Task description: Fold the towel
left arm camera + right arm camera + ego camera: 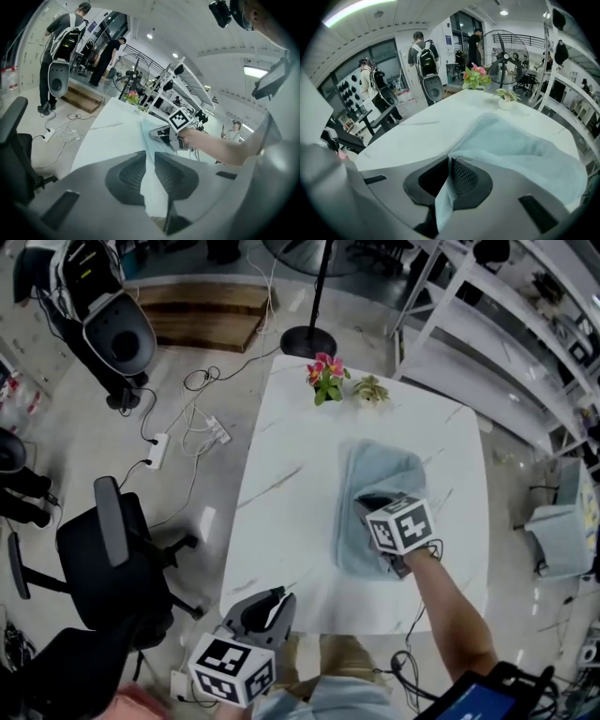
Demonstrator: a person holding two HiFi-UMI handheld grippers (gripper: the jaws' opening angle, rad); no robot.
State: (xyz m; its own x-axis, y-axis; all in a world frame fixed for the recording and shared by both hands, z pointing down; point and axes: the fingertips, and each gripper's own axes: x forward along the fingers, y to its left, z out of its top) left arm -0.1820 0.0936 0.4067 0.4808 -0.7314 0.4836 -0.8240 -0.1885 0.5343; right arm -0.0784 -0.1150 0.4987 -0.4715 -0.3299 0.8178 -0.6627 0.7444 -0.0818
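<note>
Right gripper (pixel 368 505): jaws pressed together on a fold of the towel (pixel 380 470). In the right gripper view the pale blue cloth passes between the pads (pixel 461 177) and hangs out below them. The gripper sits over the near part of the towel, angled down.

Left gripper (pixel 278 598): jaws stand a narrow gap apart, with nothing between them; only the table top shows through the gap. It hovers at the near edge of the table (pixel 300 456), well apart from the towel.

Towel: lies rumpled on the right half of the white table, with one layer turned over on itself and lifted at the pinched edge.

Other items: a pot of pink flowers (pixel 326 376) and a small green plant (pixel 371 388) stand at the far edge. A black office chair (pixel 112 559) stands on the floor left of the table.
</note>
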